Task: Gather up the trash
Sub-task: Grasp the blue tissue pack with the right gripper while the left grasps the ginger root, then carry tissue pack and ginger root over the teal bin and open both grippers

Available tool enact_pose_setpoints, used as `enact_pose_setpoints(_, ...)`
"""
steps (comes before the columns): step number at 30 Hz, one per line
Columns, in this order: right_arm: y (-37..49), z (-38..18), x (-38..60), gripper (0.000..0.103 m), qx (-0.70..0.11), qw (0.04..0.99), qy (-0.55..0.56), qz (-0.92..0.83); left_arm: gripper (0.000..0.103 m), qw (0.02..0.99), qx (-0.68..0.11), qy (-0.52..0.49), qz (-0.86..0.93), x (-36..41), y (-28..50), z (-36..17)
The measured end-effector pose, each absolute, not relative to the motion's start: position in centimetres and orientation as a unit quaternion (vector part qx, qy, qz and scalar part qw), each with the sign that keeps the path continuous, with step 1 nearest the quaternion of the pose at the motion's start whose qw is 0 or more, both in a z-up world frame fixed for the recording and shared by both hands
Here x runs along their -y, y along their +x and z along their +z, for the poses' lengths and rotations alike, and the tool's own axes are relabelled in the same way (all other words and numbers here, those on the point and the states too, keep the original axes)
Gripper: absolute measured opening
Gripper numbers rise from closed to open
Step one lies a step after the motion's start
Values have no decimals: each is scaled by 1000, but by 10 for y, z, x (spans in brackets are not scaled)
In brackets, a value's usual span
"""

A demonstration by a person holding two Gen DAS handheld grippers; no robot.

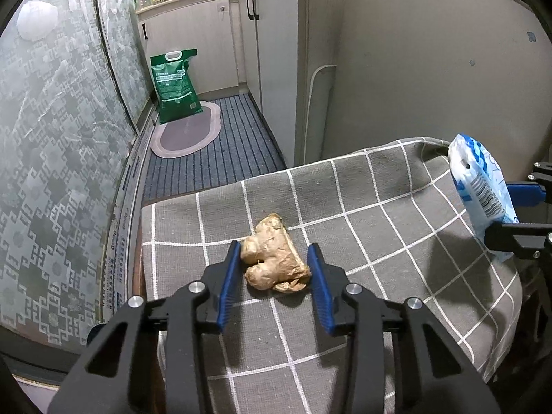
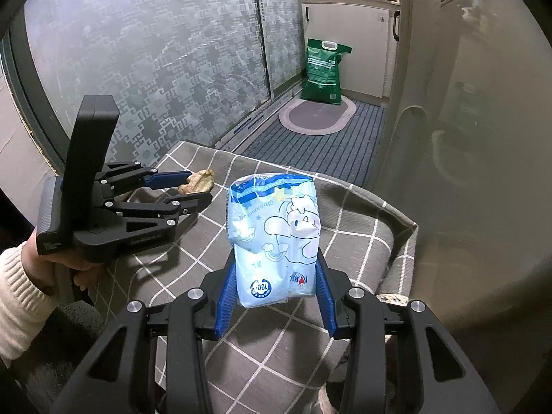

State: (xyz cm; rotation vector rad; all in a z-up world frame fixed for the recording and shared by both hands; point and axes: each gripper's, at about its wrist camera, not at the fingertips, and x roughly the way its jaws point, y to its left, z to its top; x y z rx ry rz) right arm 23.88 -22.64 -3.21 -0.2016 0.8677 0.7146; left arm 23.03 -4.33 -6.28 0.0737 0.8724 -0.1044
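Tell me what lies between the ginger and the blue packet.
Only bare checked cloth lies between the ginger and the blue packet in the right gripper, shown best in the left wrist view.

We see open grey checked cloth point(image 1: 362, 207) all around the knobbly brown ginger root point(image 1: 274, 258). A beige cabinet wall point(image 1: 431, 69) closes the far right; patterned frosted glass doors point(image 1: 62, 138) close the left. Beyond, the striped blue floor mat point(image 1: 238, 148) lies open up to a green sack point(image 1: 176, 86).
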Motion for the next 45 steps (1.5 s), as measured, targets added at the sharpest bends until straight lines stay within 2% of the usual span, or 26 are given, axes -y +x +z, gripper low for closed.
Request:
enact_pose_setpoints(19, 236, -17, 185, 41, -405, 838, -109, 348, 41, 906, -413, -6, -90, 17, 192, -36)
enact_pose_setpoints(34, 222, -5, 117, 41, -392, 824, -117, 393, 41, 920, -388, -32, -41, -62, 166, -13)
enact_pose_setpoints(45, 211, 0, 67, 41, -383, 808, -117, 432, 41, 914, -406, -27, -1, -109, 144, -26)
